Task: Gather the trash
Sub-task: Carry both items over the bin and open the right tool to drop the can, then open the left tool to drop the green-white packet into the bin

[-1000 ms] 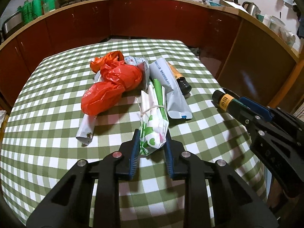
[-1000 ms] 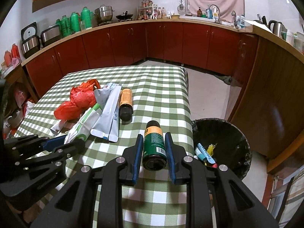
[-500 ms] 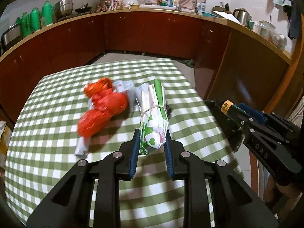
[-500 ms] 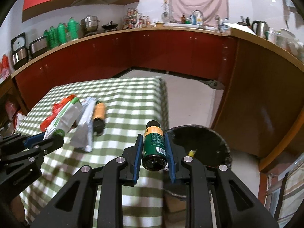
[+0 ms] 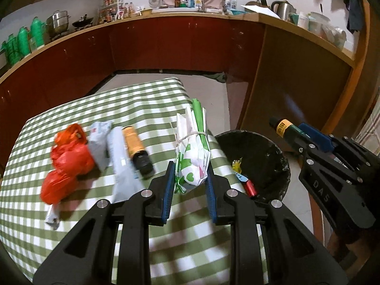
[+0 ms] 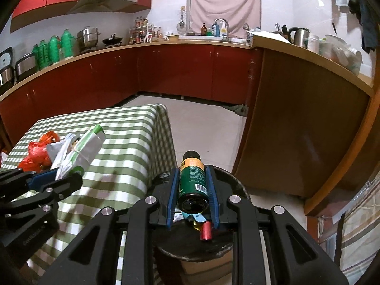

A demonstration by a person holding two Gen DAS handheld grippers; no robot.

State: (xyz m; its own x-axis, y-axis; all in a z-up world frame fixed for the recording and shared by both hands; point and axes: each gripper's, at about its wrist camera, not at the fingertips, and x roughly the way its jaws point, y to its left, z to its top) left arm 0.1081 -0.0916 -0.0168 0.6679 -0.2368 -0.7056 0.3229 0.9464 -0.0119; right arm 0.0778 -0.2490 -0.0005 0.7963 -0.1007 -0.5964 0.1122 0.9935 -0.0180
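Step in hand: carrying trash to bin.
- Right gripper (image 6: 192, 199) clamping green spray can (image 6: 192, 182), hanging over black bin (image 6: 234, 187) beside table's right edge.
- Left gripper (image 5: 190, 182) pinching tied wrapper bundle (image 5: 193, 152), nearing that edge.
- Next, likely: releasing can, then bundle.

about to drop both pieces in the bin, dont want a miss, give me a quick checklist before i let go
1. Right gripper firmly clamped on the green spray can: ok.
2. Can above the black trash bin: ok, the bin opening lies right under it in the right wrist view.
3. Left gripper holding the tied paper bundle: ok.
4. Bundle above the bin: not ok, in the left wrist view it hangs over the checked tablecloth edge, with the bin off to its right.
5. Room in the bin: ok, only a few small items at the bottom, such as a red cylinder.
6. Grippers apart from each other: ok.
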